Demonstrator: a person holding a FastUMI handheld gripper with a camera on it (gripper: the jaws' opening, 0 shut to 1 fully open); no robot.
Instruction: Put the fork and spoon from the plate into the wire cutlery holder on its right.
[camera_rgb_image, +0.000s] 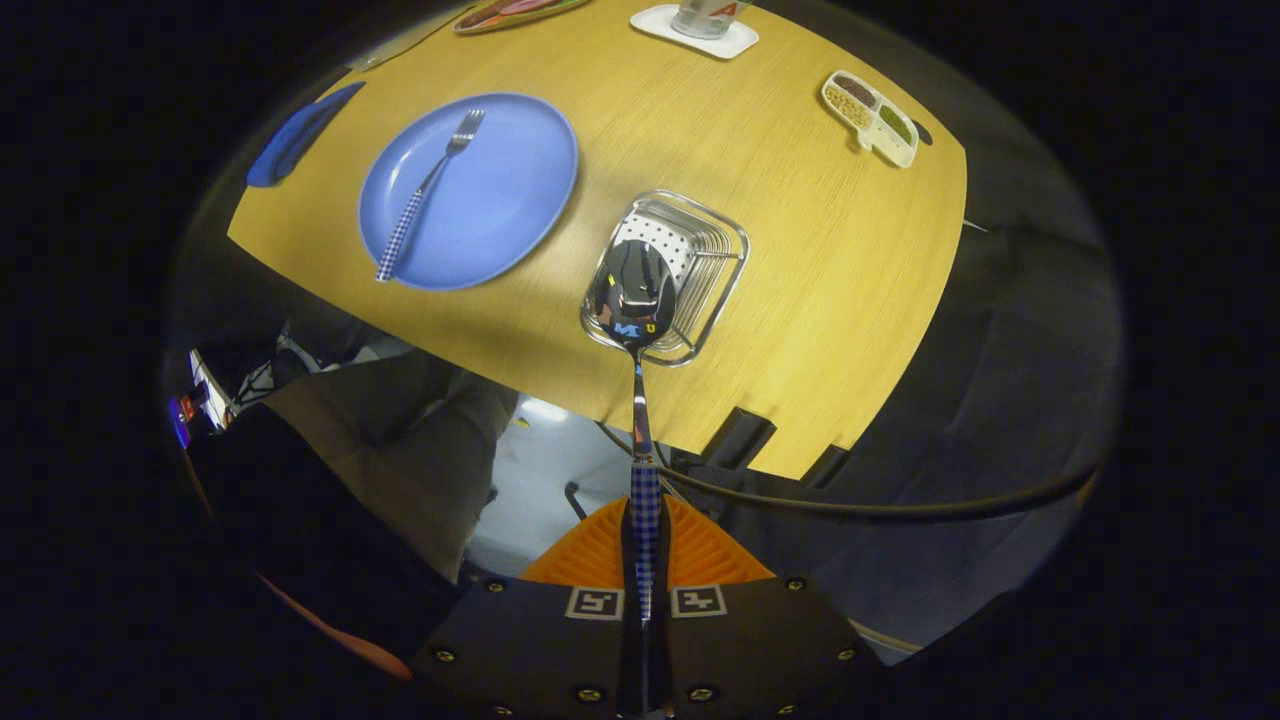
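In the gripper view, the gripper (645, 575) pinches the checked handle of the spoon (636, 300) between its orange fingers (700, 555), pressed together on it. The spoon bowl hangs above the wire cutlery holder (712, 262), which stands on the wooden table (830, 260) to the right of the blue plate (500, 200). The fork (425, 195) lies on the plate.

To do this step well, I think the spoon bowl should be centred over the holder opening, then lowered straight, and released only when it is well inside.

No brand or label can be read on the cutlery or the holder; the square markers on the gripper carry only a pattern.
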